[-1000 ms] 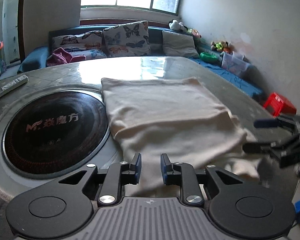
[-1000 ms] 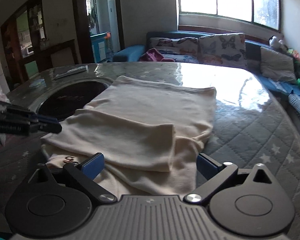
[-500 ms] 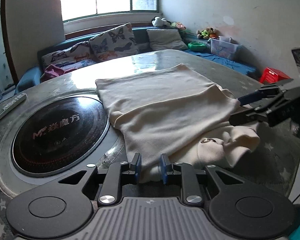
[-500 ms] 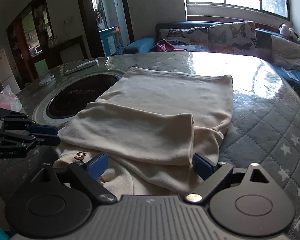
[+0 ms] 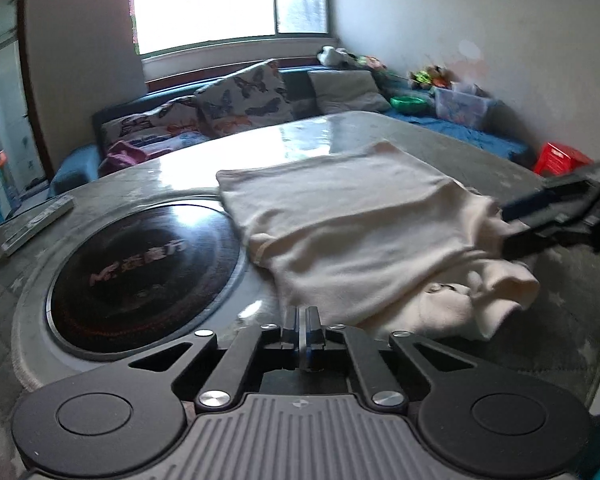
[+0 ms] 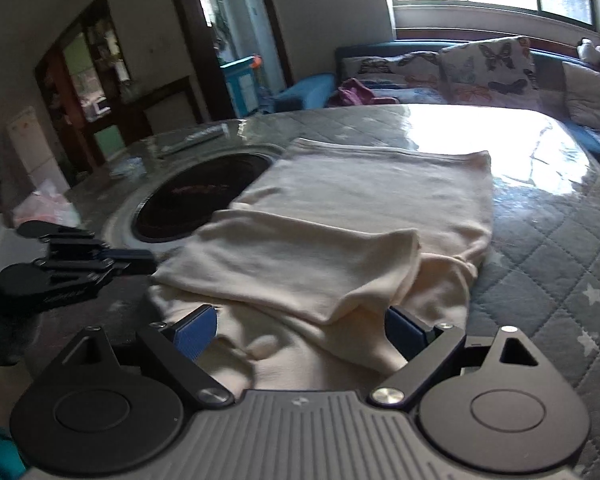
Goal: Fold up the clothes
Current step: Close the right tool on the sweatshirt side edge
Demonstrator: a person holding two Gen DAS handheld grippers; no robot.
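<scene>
A cream garment lies folded in layers on the round table, its bunched lower part nearest me. My left gripper is shut on the near left edge of the folded layer; from the right wrist view the left gripper meets that corner of the garment. My right gripper stands wide open, with the crumpled near right part of the cloth between its blue pads and nothing pressing on it. The left wrist view shows the right gripper straddling the cloth's right corner.
A black glass cooker disc is set into the table left of the garment. A remote lies at the far left edge. A sofa with butterfly cushions runs behind the table. A red stool stands to the right.
The left gripper's jaws have shut on the cloth edge that lay between them. The right gripper has come closer over the cloth's right corner. Both views have tilted.
</scene>
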